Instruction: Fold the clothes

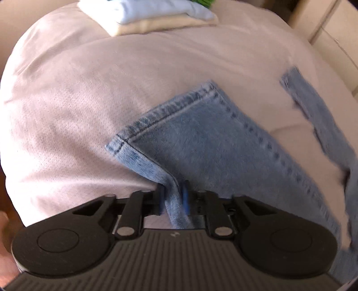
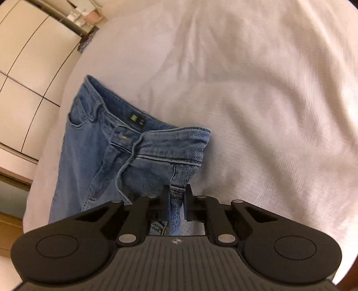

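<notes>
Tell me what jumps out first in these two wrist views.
The blue jeans dominate, spread on a pale bedsheet: the right gripper is shut on denim near the waistband, and the left gripper is shut on the hem end of a leg. In the left wrist view, a stack of folded clothes sits at the far edge of the bed.

Pale bedspread (image 1: 94,107) covers the whole work surface, light wrinkles, woven texture. Cream cabinet doors (image 2: 26,73) run along its far edge, dark seams between panels; same cabinets (image 1: 331,33) show top right in the left wrist view. Shelf (image 2: 73,15) above the doors holds small items, too blurred to identify. Wooden strip (image 2: 9,176) below the cabinets.
</notes>
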Demonstrator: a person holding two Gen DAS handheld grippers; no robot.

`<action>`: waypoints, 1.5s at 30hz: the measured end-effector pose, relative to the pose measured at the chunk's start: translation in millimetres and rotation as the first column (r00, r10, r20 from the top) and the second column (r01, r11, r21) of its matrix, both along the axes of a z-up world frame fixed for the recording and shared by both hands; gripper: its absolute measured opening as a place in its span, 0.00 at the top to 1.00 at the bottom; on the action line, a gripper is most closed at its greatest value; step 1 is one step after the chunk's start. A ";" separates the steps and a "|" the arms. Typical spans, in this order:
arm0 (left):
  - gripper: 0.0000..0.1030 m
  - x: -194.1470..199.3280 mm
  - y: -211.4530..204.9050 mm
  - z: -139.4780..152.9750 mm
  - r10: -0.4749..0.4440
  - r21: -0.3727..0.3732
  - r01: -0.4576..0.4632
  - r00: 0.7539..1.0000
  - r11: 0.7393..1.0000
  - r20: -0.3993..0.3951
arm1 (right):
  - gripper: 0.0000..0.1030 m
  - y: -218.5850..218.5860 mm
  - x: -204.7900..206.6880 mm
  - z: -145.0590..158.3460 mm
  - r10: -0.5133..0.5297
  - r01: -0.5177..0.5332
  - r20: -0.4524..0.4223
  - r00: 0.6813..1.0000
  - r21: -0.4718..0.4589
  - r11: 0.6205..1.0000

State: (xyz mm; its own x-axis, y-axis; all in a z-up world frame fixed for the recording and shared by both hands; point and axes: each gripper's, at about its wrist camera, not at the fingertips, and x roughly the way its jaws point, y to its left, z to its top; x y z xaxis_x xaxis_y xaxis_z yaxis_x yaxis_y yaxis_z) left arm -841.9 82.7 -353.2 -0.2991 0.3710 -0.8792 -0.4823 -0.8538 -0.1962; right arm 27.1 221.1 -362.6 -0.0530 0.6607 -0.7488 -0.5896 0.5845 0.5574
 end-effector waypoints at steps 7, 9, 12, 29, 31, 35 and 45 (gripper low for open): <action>0.91 6.3 -11.9 25.0 -0.141 0.000 0.141 0.987 0.990 -0.081 | 0.95 -28.6 2.4 53.4 0.017 -0.018 0.106 0.994 0.006 1.000; 0.88 8.1 -15.2 25.7 -0.184 -0.024 0.182 0.978 0.983 -0.099 | 0.94 -36.3 8.5 46.7 0.005 -0.001 0.097 0.995 -0.044 0.999; 0.78 15.0 -12.4 1.2 -0.248 -0.131 0.232 0.962 0.964 -0.119 | 0.72 -43.7 17.7 10.7 -0.073 0.082 0.060 0.995 -0.168 0.982; 0.61 4.0 112.1 42.3 -0.360 0.107 0.357 0.933 0.928 0.014 | 0.33 27.9 -156.9 40.7 0.117 -0.099 -0.288 0.950 0.077 0.992; 0.59 -8.1 149.7 29.0 -0.357 0.170 0.342 0.932 0.924 0.063 | 0.33 51.3 -199.7 19.1 0.118 -0.087 -0.416 0.902 0.093 0.992; 0.54 -47.0 218.8 3.2 -0.320 0.217 0.295 0.943 0.930 0.091 | 0.33 93.7 -270.3 -22.3 0.049 -0.006 -0.598 0.800 0.075 0.997; 0.78 -82.8 311.2 -34.7 -0.400 0.160 0.392 0.916 0.906 0.017 | 0.45 151.1 -335.7 -82.3 -0.194 0.175 -0.589 0.784 -0.090 0.980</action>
